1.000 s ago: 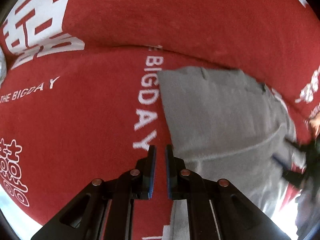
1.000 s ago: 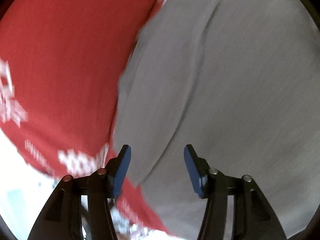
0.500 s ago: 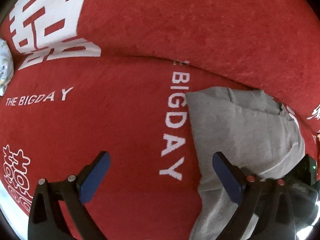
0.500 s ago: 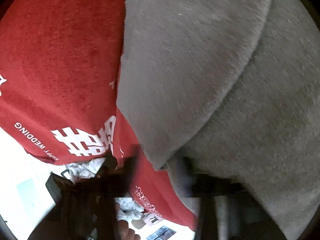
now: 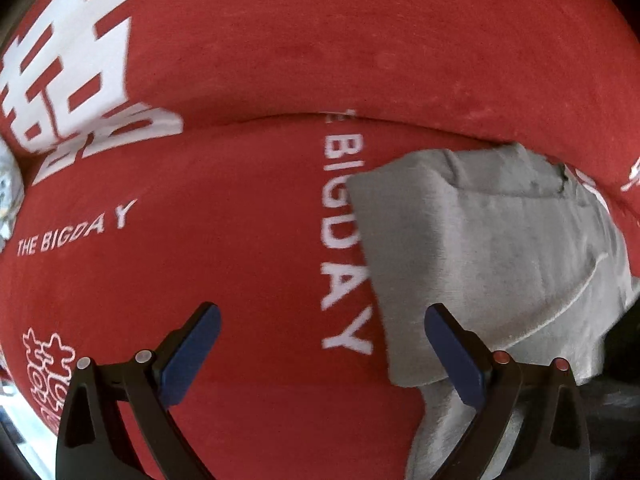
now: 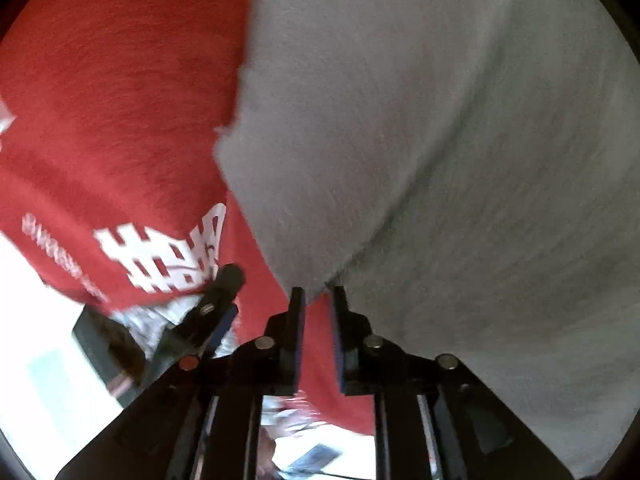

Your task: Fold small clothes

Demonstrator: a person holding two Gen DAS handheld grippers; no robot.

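Observation:
A grey garment [image 5: 480,248] lies folded on a red blanket [image 5: 240,200] with white lettering. My left gripper [image 5: 320,344] is wide open and empty, its right finger [image 5: 452,344] over the garment's near left edge. In the right wrist view the garment [image 6: 440,140] fills the right side. My right gripper [image 6: 318,300] is nearly shut at the garment's lower folded corner; a small gap shows between the pads, and whether cloth is pinched there is unclear.
The blanket rises into a padded ridge [image 5: 360,40] behind the garment. Its front edge hangs over a bright floor [image 6: 32,320]. The left gripper's finger [image 6: 216,304] shows in the right wrist view, left of my right gripper.
My left gripper opened wide and drew back from the garment. My right gripper closed from open to nearly shut at the garment's lower corner.

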